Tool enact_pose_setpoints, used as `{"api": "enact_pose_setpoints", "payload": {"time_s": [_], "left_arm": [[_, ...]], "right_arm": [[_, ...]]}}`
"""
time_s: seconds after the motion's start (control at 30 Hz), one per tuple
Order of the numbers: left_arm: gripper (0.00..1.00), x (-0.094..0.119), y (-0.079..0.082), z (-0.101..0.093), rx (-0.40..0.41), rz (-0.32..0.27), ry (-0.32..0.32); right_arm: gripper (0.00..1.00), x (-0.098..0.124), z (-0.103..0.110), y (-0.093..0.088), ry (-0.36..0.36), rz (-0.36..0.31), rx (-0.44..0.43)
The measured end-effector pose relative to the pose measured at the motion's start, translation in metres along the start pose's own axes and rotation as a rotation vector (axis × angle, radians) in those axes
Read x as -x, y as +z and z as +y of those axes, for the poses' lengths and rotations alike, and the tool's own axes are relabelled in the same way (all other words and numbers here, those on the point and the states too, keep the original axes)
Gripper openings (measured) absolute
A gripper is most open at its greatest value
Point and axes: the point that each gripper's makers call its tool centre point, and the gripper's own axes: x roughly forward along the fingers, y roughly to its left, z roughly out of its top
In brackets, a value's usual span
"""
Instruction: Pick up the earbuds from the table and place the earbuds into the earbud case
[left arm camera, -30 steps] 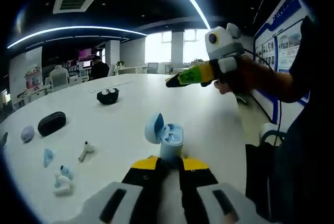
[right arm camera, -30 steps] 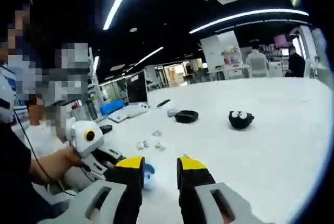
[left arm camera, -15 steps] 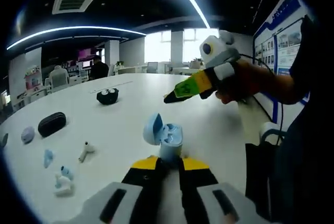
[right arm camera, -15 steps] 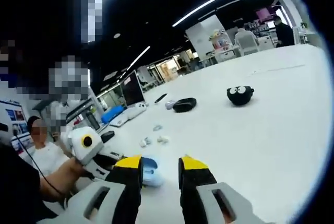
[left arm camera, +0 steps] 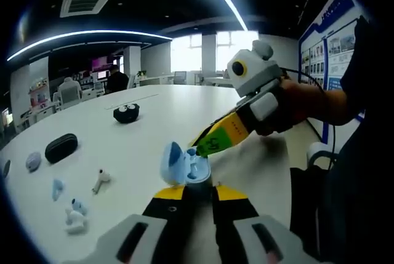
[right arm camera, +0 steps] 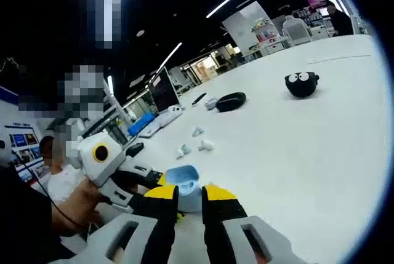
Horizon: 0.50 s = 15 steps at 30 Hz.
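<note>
The left gripper [left arm camera: 198, 191] is clamping the base of the open light-blue earbud case [left arm camera: 184, 165], lid tipped toward the left of that view, holding it just above the white surface [left arm camera: 154, 128]. The right gripper [left arm camera: 206, 146] is reaching in over the case's open mouth with its jaws almost together; I cannot tell whether an earbud is sitting between them, since the tips are too small and blurred. In the right gripper view the case [right arm camera: 183, 185] is lying right behind that gripper's nearly closed jaws [right arm camera: 186, 195].

My worry is the drop: if the right gripper is carrying an earbud and opens while off-centre over the socket, the piece is likely bouncing off the case rim and skidding across the smooth surface. Pressing down too hard could also be twisting the case out of the left gripper's narrow hold, or knocking the lid.

Left of the case, a white earbud [left arm camera: 101, 178] is lying loose, with two small pale-blue pieces [left arm camera: 57, 186] and a white-and-blue cluster [left arm camera: 74, 217] further left. Beyond the case, a black oval pouch [left arm camera: 61, 146], a lilac pebble-shaped thing [left arm camera: 32, 161] and a black googly-eyed toy [left arm camera: 126, 112] are sitting well apart. The room is an open-plan office under curved ceiling lights, with people seated far behind the case.
</note>
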Motion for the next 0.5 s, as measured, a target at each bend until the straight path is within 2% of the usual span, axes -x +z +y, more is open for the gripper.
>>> {"api": "enact_pose_setpoints", "payload": {"time_s": [0.33,0.5], "left_arm": [[0.19,-0.002,0.001,-0.001,0.019,-0.015,0.001],[0.2,-0.001,0.001,-0.002,0.002,-0.008,0.002]], "right_arm": [[0.13,-0.003,0.01,-0.008,0.008,0.024,0.046],[0.13,-0.002,0.013,-0.011,0.008,0.026,0.088]]}}
